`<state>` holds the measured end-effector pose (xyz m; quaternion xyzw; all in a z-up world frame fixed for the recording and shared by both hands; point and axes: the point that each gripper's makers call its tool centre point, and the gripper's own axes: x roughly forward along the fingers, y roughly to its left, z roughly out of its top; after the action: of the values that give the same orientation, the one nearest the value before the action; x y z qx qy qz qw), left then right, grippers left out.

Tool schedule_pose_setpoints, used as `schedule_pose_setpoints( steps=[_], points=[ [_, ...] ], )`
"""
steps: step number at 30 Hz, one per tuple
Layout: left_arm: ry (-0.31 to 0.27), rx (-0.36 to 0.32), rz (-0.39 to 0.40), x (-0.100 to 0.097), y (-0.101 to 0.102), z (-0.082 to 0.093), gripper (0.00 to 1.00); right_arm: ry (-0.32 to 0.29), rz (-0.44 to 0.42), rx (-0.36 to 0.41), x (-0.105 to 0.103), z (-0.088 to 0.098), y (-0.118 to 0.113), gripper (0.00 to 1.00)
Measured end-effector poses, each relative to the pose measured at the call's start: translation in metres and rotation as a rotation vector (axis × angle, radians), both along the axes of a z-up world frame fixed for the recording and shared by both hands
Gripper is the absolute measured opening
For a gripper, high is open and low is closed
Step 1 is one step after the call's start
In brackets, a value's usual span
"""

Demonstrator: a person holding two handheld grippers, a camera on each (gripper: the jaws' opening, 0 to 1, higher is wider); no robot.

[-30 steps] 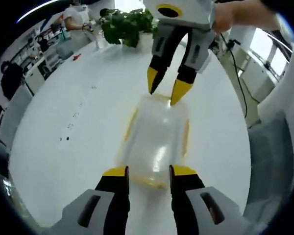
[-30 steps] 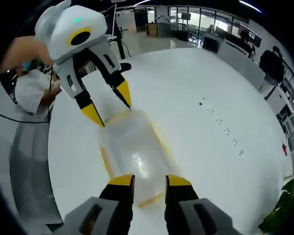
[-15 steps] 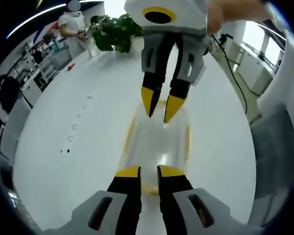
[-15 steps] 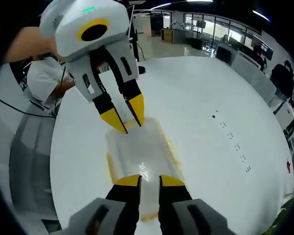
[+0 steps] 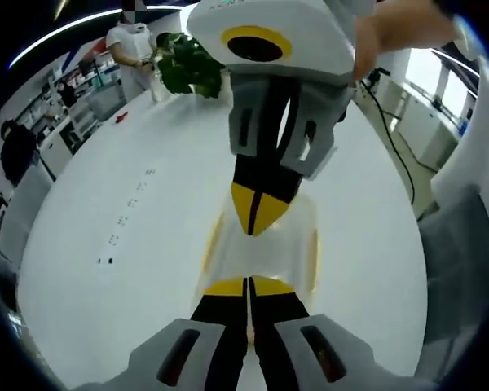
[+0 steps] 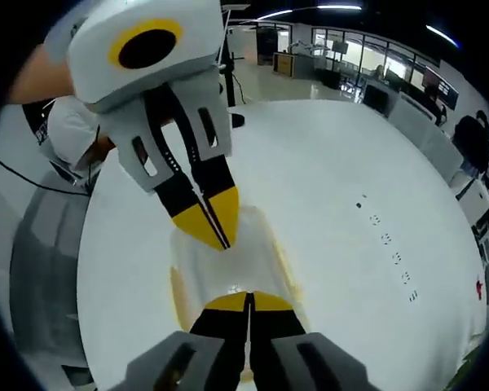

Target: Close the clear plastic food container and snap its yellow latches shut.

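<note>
Jaws of the left gripper (image 5: 249, 285) are pressed together, nothing visible between the yellow tips, which sit over the near end of the clear plastic food container (image 5: 265, 244). The right gripper (image 5: 259, 213) faces it from the far end, jaws likewise together with nothing seen between them. In the right gripper view the arrangement mirrors: right gripper (image 6: 248, 300) near, left gripper (image 6: 214, 226) far, container (image 6: 228, 261) between. The container lies on the white table (image 5: 122, 204); yellow latches (image 5: 209, 244) line its long sides. Potted plant (image 5: 187, 65) stands at the far table edge.
</note>
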<state>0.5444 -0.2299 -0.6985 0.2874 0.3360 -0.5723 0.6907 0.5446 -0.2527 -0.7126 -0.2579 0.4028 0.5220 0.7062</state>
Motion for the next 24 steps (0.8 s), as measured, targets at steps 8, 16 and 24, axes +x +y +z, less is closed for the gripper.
schedule_pose_setpoints(
  steps=[8, 16, 24],
  points=[
    [0.038, -0.017, 0.01, -0.008, -0.01, -0.002, 0.0, 0.01, 0.0, -0.013, 0.003, -0.008, 0.0, 0.0],
    [0.053, -0.015, 0.004, -0.019, -0.015, -0.009, 0.02, 0.012, -0.003, -0.011, 0.009, -0.011, 0.005, 0.06],
    [0.059, -0.01, 0.0, -0.026, -0.018, -0.015, 0.06, 0.003, 0.015, -0.016, 0.014, -0.011, 0.008, 0.1]
  ],
)
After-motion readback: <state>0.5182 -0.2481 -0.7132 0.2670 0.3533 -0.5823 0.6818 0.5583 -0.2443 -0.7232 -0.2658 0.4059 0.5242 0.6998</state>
